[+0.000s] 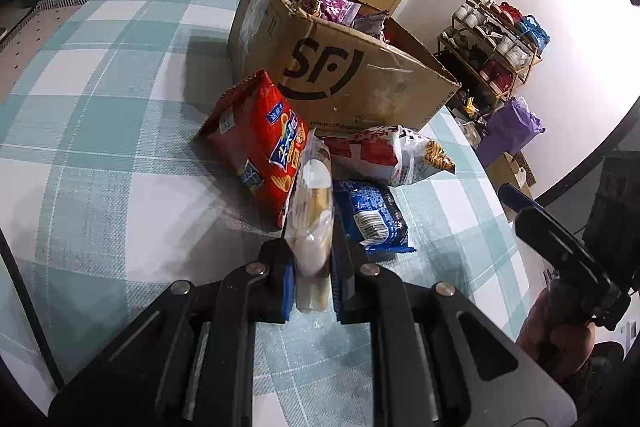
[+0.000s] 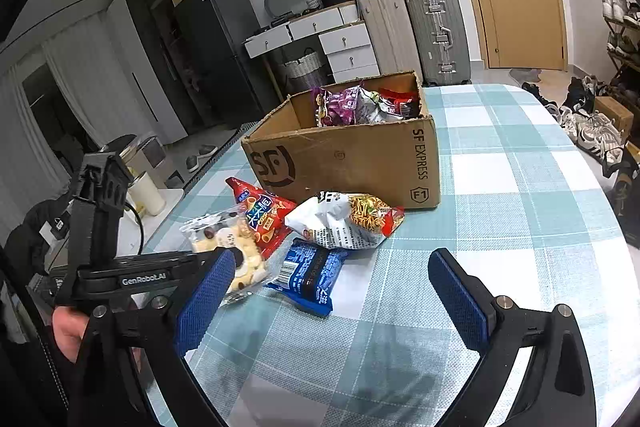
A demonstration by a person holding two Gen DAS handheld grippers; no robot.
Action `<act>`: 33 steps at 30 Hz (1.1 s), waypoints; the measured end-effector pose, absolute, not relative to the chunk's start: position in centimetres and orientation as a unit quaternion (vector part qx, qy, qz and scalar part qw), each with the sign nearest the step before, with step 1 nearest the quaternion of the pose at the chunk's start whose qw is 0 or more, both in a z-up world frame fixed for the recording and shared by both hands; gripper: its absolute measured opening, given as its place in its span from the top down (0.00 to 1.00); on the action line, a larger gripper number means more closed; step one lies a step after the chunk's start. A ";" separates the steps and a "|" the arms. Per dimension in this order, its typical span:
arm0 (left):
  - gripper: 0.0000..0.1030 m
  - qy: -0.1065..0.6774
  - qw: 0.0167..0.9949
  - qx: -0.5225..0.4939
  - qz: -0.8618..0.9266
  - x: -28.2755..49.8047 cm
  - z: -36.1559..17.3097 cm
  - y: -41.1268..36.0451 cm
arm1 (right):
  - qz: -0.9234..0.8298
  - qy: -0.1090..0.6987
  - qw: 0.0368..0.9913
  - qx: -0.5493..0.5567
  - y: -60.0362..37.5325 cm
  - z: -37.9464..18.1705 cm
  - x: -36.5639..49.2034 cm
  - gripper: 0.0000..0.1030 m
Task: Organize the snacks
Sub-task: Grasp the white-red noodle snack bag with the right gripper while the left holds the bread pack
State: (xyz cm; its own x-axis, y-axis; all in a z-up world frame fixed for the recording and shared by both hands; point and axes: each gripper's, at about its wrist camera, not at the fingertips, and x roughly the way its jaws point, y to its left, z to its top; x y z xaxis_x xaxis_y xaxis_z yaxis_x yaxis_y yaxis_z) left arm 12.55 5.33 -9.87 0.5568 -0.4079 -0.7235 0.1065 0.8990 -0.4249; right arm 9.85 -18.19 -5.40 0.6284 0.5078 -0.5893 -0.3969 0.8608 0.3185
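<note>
Clear crinkly plastic is what the left gripper [image 1: 313,267] pinches: a see-through snack bag [image 1: 314,211] standing on its edge on the checked tablecloth [image 1: 100,147]. It looks light and soft, and the cookies inside could break, so squeeze gently near the bottom seam. The right gripper [image 2: 332,291] hangs with fingers spread wide, holding nothing. Farther off wait the red bag [image 1: 260,143], the blue pack [image 1: 372,215], then the cardboard box [image 1: 340,67].
</note>
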 end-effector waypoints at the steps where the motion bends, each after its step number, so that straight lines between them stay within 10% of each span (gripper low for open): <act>1: 0.89 0.448 0.866 -0.166 -0.146 12.4 -9.9 5.4 | 0.251 0.350 0.899 0.080 -18.2 -5.4 9.9 0.04; 33: 0.89 0.447 0.867 -0.168 -0.143 10.8 -9.0 7.2 | 0.254 0.427 0.862 0.096 -13.6 -10.9 20.0 0.04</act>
